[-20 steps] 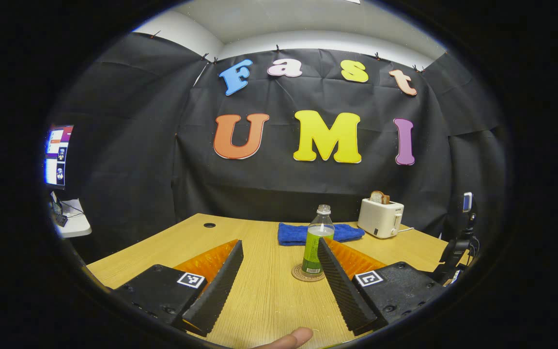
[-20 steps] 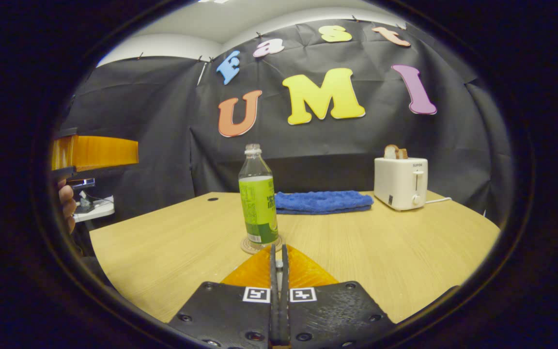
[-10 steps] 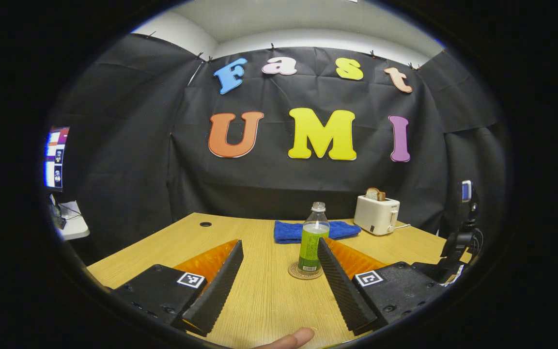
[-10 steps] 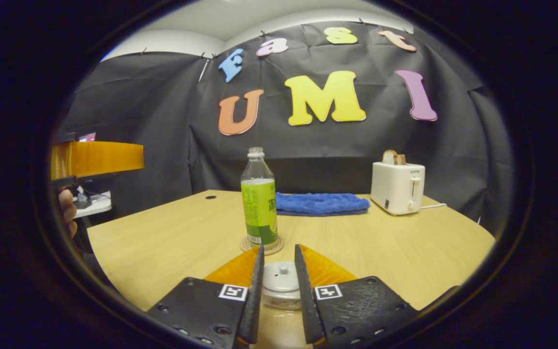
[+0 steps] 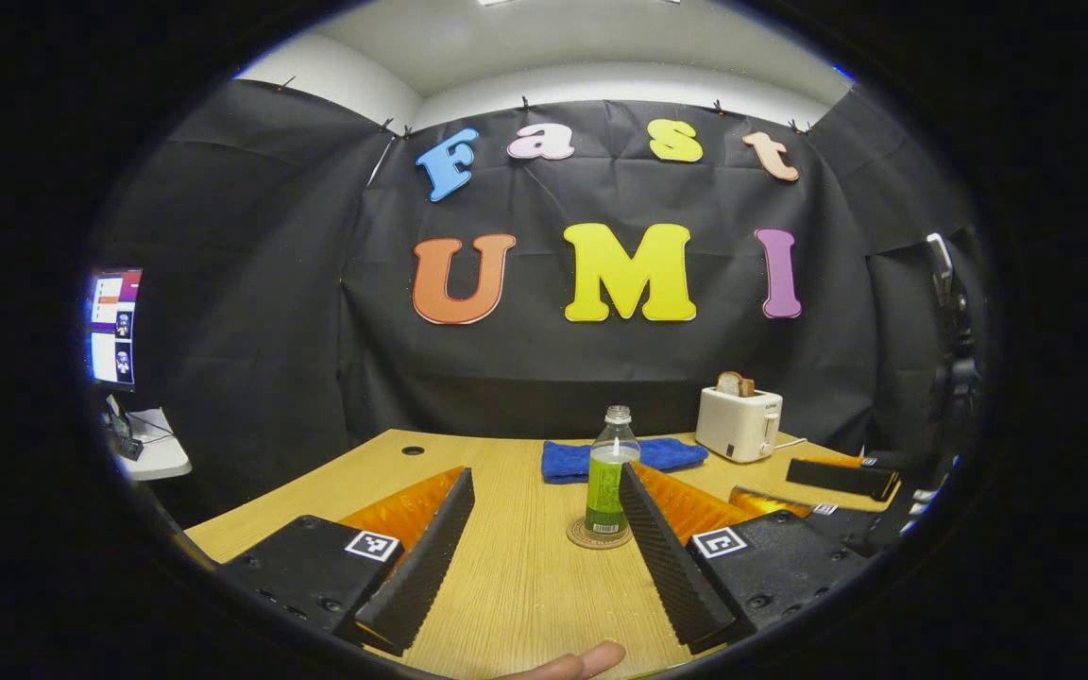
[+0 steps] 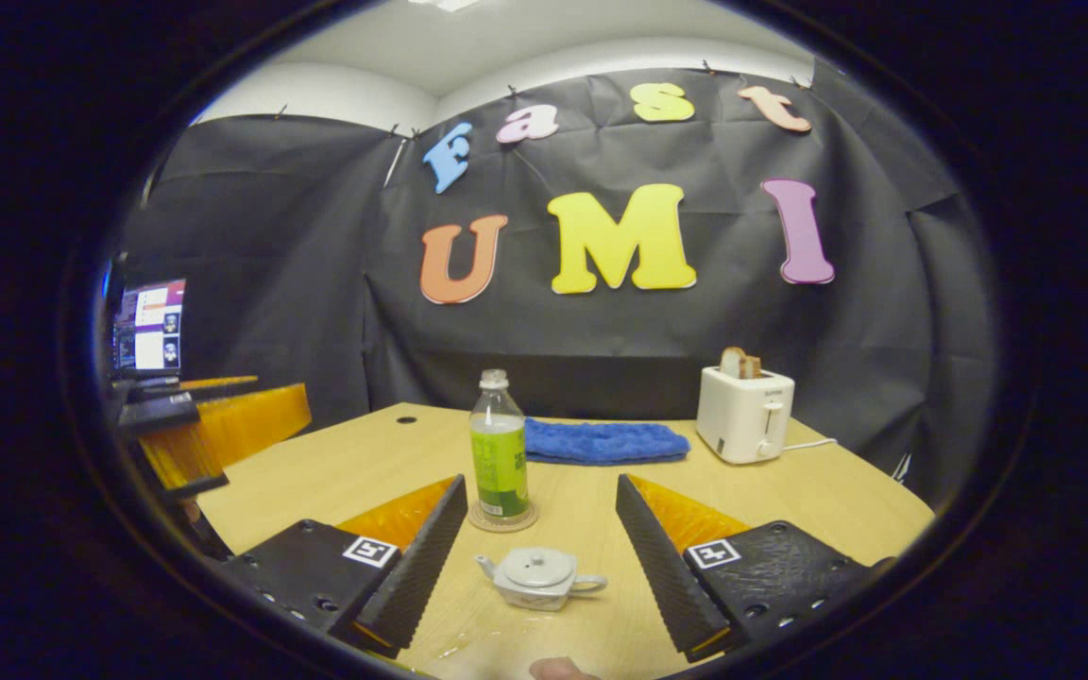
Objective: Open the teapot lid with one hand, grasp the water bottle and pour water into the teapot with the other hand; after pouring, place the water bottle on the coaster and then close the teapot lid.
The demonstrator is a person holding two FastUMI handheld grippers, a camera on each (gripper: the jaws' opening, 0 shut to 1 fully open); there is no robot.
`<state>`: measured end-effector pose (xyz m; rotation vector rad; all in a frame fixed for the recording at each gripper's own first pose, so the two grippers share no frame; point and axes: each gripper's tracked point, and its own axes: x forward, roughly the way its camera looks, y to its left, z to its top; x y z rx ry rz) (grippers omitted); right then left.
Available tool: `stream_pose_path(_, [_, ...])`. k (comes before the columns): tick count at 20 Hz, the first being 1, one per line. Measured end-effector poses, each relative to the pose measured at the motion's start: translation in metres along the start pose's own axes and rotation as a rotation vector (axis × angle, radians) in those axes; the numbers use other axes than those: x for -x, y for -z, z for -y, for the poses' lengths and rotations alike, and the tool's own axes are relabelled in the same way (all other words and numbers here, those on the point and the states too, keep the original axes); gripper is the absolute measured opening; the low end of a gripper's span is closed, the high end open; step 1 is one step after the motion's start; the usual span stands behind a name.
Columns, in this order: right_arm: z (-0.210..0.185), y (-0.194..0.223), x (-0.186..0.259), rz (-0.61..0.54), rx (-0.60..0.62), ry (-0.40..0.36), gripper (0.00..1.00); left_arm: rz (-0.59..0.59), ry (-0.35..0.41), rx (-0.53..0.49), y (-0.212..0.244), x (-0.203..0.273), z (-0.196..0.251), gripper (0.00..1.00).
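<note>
1. Teapot (image 6: pixel 538 578) sits on the wooden table (image 6: pixel 818 491), lid (image 6: pixel 536 567) seated on top, spout pointing left and handle right in the right gripper view. It lies between the two fingers of the right gripper (image 6: pixel 535 552), touching neither.
2. Right gripper: jaws spread wide, nothing held. Both fingers stand well clear of the teapot on either side.
3. Water bottle (image 6: pixel 499 453) stands upright on the round coaster (image 6: pixel 502 518), just beyond the teapot. No cap visible on its neck; green label around the lower body.
4. Left gripper (image 5: pixel 544 529): jaws wide apart, empty. In the left gripper view the water bottle (image 5: pixel 608 477) and coaster (image 5: pixel 598 534) appear ahead, close to the right-hand finger; contact cannot be judged from this angle.
5. A fingertip (image 5: pixel 568 663) shows at the bottom edge of the left gripper view.
6. The left gripper also appears at the left edge of the right gripper view (image 6: pixel 213 430), off the table edge.
7. Behind the bottle: folded blue towel (image 6: pixel 601 441) lying flat; to its right a white toaster (image 6: pixel 742 414) with bread (image 6: pixel 739 363) in the slots.
8. A lit monitor (image 6: pixel 149 324) at far left, beyond the table.
</note>
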<state>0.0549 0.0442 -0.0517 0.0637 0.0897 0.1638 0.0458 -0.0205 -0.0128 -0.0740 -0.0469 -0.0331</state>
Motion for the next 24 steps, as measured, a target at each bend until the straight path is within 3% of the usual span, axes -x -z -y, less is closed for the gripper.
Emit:
stream_pose_path(5, [0.042,-0.052,0.050,0.099,0.053,0.091,0.95,0.003,-0.002,-0.046,-0.002,0.010,0.010,0.96])
stream_pose_path(11, [0.069,-0.058,0.073,0.139,0.065,0.167,0.95,-0.003,-0.005,-0.040,-0.003,0.025,0.014,0.96])
stream_pose_path(16, [0.058,-0.037,0.059,0.064,0.067,0.119,0.97,0.006,-0.001,-0.036,-0.008,0.026,0.012,0.96])
stream_pose_path(24, [0.055,-0.032,0.056,0.054,0.107,0.125,0.95,0.006,-0.009,-0.014,-0.008,0.023,0.004,0.96])
